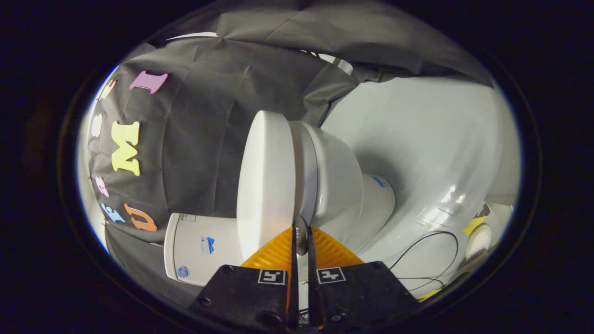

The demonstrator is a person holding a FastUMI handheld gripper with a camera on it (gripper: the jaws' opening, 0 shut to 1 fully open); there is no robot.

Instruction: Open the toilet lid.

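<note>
Gripper view: gripper (301, 232) clamped on toilet lid (265, 185) rim, lid edge-on.

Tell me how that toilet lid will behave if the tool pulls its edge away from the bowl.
The toilet lid looks rigid, so it should swing as one piece rather than flex. Its glossy surface may be slippery. The tool appears nearly shut at its rim; whether both fingers press it is unclear.
</note>
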